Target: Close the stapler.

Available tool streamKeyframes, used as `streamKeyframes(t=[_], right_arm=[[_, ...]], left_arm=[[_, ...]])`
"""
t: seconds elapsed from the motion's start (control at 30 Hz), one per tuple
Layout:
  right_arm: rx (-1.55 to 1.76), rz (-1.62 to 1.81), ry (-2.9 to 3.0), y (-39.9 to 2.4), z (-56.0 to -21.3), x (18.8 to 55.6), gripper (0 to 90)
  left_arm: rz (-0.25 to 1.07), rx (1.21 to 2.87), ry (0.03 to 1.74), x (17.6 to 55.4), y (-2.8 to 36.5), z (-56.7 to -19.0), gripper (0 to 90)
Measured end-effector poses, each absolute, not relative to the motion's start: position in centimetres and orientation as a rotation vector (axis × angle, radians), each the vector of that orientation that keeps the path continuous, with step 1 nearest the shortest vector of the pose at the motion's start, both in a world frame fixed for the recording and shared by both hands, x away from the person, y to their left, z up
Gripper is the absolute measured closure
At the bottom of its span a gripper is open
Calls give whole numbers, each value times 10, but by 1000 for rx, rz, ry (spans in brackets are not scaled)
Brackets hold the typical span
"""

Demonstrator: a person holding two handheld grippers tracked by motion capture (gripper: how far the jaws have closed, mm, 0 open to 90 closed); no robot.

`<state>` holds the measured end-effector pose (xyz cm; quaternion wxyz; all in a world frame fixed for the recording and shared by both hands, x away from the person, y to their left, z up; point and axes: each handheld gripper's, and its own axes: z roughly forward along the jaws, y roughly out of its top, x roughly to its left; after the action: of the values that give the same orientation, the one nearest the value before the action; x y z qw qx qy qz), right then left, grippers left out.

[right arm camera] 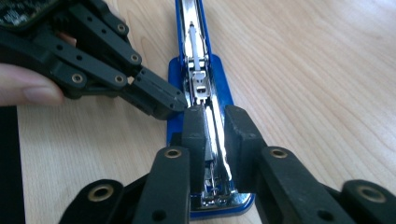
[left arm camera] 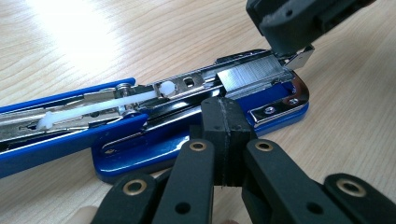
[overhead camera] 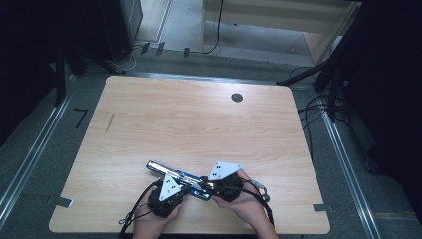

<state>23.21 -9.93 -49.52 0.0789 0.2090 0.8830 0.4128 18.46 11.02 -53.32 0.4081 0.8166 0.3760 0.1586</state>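
Right claw [right arm camera: 215, 128] straddles opened blue stapler [right arm camera: 198, 79], chrome staple channel exposed.

1. Your stapler [left arm camera: 154, 140] has a glossy blue plastic shell around bright, mirror-smooth metal.
2. Its staples [left arm camera: 254, 74] are a finely ribbed, silvery metal block.
3. Your grippers' fingers [right arm camera: 194, 133] look like matt black plastic.
4. The table [overhead camera: 199, 124] is smooth, pale wood grain.

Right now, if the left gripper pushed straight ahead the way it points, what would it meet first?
Probably the stapler: the shut left gripper points at its blue base, seemingly touching or nearly so, just below the staples; depth is unclear.
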Motion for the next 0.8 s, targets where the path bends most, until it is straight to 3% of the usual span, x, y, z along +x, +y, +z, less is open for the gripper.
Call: streamKeyframes(t=[0.2, 0.5, 0.8], right_arm=[[629, 1260, 2619, -98, -496, 231, 855], [554, 1216, 2631, -91, -507, 225, 741], [473, 1212, 2576, -93, -515, 217, 724]], left_arm=[[398, 2057, 947, 185, 110, -533, 900], [395, 2058, 949, 185, 110, -533, 900], [395, 2057, 949, 185, 110, -533, 900]])
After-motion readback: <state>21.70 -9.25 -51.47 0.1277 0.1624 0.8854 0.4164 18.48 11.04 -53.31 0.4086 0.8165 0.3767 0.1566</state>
